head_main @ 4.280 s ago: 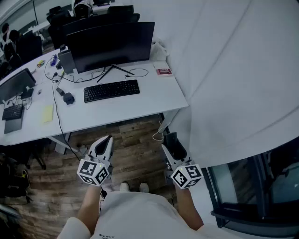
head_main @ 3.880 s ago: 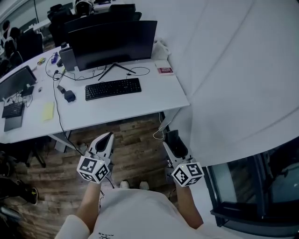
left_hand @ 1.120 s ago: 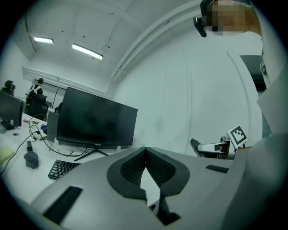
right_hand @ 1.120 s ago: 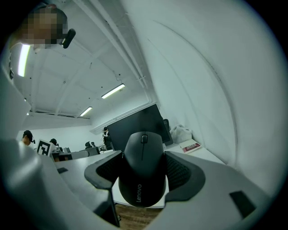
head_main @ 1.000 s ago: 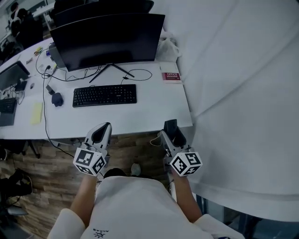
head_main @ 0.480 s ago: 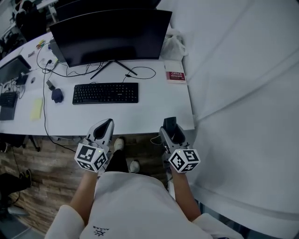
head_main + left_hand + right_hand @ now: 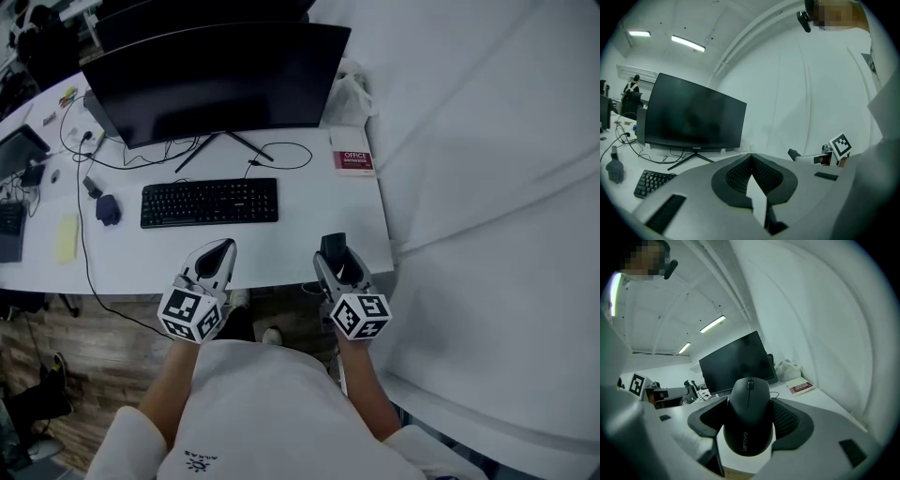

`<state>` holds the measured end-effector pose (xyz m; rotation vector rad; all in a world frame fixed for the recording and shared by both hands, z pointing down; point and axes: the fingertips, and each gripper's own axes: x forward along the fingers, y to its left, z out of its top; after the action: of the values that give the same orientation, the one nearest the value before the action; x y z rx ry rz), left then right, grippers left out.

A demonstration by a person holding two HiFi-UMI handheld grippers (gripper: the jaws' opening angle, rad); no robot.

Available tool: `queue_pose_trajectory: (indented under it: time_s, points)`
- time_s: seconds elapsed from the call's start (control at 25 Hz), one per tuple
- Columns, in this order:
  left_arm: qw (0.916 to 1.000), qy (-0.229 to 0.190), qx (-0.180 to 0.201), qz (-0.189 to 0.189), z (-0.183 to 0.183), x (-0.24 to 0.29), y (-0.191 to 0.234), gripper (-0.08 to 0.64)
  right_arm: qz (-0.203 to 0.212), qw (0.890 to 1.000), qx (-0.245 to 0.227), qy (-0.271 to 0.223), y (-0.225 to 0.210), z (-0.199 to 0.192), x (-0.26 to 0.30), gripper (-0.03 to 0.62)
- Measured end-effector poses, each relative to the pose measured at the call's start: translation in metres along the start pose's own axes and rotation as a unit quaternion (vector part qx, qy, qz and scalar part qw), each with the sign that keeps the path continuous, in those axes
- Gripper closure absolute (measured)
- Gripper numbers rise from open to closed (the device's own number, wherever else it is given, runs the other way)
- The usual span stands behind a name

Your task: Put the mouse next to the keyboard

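Note:
A black mouse sits between the jaws of my right gripper, which is shut on its sides. In the head view that gripper hovers over the front right edge of the white desk, with the mouse dark at its tip. The black keyboard lies left of it, in front of the monitor. My left gripper is shut and empty, just before the keyboard's near edge. From the left gripper view, the keyboard lies low on the left.
A red booklet and a white bag lie at the desk's right rear. Cables run under the monitor stand. A dark blue mouse and a yellow pad lie left of the keyboard. White curtain hangs to the right.
Both grippers have come forward to the desk's front edge, and the desk fills more of the head view. The right gripper still carries the mouse.

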<state>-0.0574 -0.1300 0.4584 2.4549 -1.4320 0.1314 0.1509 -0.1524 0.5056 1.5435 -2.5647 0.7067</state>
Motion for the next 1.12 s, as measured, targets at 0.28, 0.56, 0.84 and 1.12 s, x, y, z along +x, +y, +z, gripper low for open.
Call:
queue_pose_trajectory:
  time_s: [0.28, 0.56, 0.84, 1.12]
  points:
    - [0.9987, 0.028, 0.008, -0.042, -0.009, 0.037, 0.028, 0.554, -0.038, 0.999, 0.017, 0.009, -0.007, -0.003, 0.045, 0.291]
    - [0.9958, 0.056, 0.002, -0.073, -0.02, 0.073, 0.051, 0.554, -0.075, 0.997, 0.029, 0.016, -0.008, -0.004, 0.08, 0.291]
    - [0.9939, 0.073, -0.001, -0.083, -0.026, 0.089, 0.072, 0.554, -0.091, 0.995, 0.023, 0.041, -0.013, -0.011, 0.111, 0.291]
    - [0.9948, 0.076, -0.017, -0.065, -0.029, 0.108, 0.075, 0.554, -0.07, 0.994, 0.014, 0.085, -0.031, -0.02, 0.139, 0.291]
